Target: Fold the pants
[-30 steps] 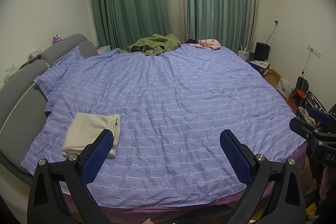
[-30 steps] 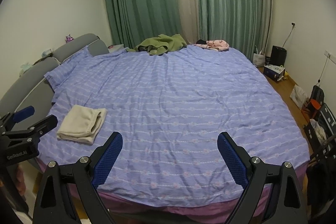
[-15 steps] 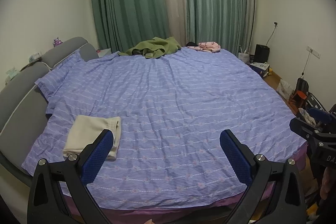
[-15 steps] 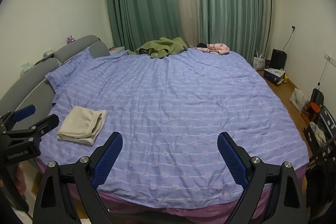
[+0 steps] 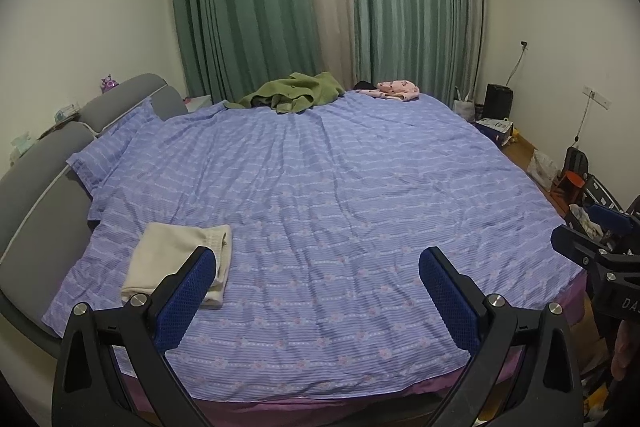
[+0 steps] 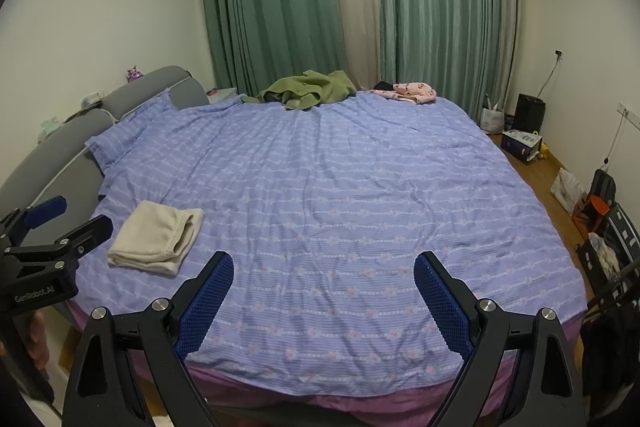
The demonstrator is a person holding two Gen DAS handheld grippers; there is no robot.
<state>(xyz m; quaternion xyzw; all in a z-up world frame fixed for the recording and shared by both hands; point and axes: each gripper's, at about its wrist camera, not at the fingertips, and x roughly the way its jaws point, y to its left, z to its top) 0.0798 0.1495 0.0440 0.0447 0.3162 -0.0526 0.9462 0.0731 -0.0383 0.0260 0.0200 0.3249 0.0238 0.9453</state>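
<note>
I see folded pants (image 5: pixel 176 259) on the bed (image 5: pixel 340 195), near its headboard (image 5: pixel 44 187); a heaped garment (image 5: pixel 296 93) lies at the bed's far edge.

Cream pants (image 5: pixel 178 259) (image 6: pixel 157 235) are seen folded into a flat rectangle, laid on the bed's near left corner.

left gripper (image 5: pixel 316 267) jaws spread wide, right gripper (image 6: pixel 324 273) likewise, both empty

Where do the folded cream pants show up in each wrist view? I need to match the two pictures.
Left wrist: folded cream pants lie lower left on the bedspread, partly behind the left gripper's near finger.
Right wrist: folded cream pants lie left of centre, clear of the fingers.
Shared landmark: the green garment heaped at the bed's far edge.
</note>
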